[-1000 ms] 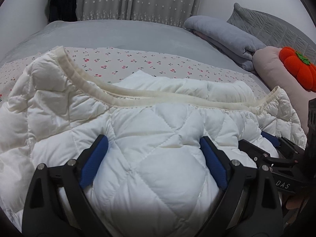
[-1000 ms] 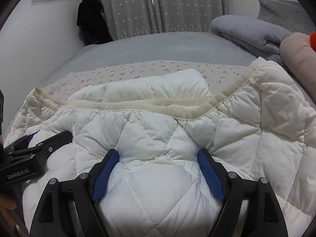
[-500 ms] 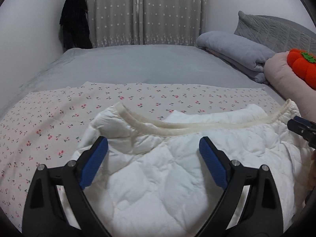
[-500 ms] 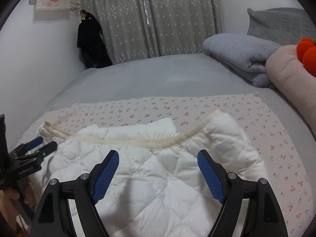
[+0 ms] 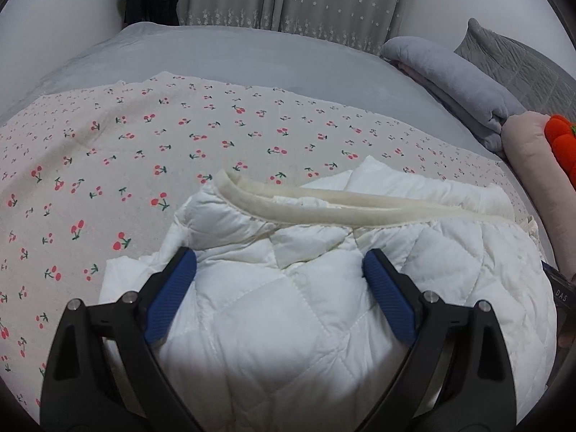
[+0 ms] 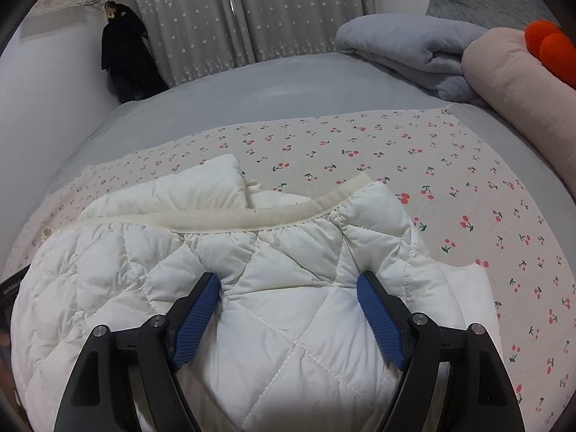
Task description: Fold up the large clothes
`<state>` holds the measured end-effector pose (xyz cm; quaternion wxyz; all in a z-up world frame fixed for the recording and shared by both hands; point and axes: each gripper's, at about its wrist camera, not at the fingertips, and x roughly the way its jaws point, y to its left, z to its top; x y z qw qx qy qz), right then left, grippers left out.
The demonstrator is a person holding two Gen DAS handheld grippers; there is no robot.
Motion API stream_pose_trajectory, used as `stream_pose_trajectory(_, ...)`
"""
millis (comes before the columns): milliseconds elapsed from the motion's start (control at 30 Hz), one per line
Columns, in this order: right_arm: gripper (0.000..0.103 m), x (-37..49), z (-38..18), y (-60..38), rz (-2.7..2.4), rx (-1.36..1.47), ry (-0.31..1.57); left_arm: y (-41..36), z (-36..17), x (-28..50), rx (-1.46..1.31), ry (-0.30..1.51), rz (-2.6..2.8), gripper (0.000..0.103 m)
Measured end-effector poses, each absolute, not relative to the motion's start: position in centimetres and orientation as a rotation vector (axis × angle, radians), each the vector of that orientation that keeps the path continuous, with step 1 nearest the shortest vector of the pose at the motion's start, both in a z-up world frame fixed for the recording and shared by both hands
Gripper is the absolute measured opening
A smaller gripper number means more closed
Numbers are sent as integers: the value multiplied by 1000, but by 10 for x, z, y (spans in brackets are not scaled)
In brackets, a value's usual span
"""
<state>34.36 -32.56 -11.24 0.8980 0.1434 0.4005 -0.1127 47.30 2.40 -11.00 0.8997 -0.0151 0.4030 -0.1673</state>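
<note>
left gripper [image 5: 279,280]: jaws wide, blue pads pressed into a puffy bulge of the white quilted jacket [image 5: 324,288] — grasping it
right gripper [image 6: 288,304]: jaws just narrowed a little; clamped on a bunched fold of the jacket's other side
jacket: heaped on the cherry-print sheet [image 5: 108,151]; cream hem band [image 6: 252,217] across the far edge
beyond: grey folded blanket [image 6: 403,46]; pink pillow [image 6: 522,75]
</note>
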Motion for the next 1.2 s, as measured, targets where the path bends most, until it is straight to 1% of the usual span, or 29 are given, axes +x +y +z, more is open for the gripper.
stream_pose_trajectory(100, 80, 342, -105, -320, -247, 272, 833, 26, -103, 470, -48, 825, -367, 95)
stream_pose_trajectory(300, 80, 335, -78, -302, -236, 181, 853, 54, -67, 440, -211, 848, -422, 95)
stream_pose_trajectory(400, 80, 326, -54, -293, -213, 172, 847, 65, -51, 423, -197, 896, -375, 95)
stream_pose_trajectory(467, 81, 317, -31, -282, -194, 153, 807, 77, -45, 414, -205, 930, -329, 95)
stream_pose_trajectory(533, 84, 309, -8, -267, -174, 125, 783, 92, -41, 402, -253, 956, -314, 95)
stream_pose_trajectory(700, 84, 293, 19, -233, -115, 86, 791, 129, -50, 384, -349, 1043, -285, 95)
stream_pose_trajectory(833, 84, 279, 16, -206, -81, 82, 792, 146, -75, 382, -463, 1168, -309, 95)
stream_pose_trajectory(933, 79, 276, 9, -189, -29, 85, 789, 149, -96, 382, -512, 1240, -359, 95)
stream_pose_trajectory(1000, 72, 278, 4, -184, 19, 107, 790, 151, -107, 383, -536, 1270, -391, 95)
stream_pose_trajectory(1100, 63, 284, -8, -180, 50, 133, 800, 160, -129, 388, -649, 1300, -449, 94)
stream_pose_trajectory(1133, 62, 287, -13, -179, 56, 142, 809, 164, -135, 388, -695, 1290, -479, 94)
stream_pose_trajectory(1200, 54, 291, -24, -180, 69, 167, 824, 171, -141, 388, -776, 1261, -535, 93)
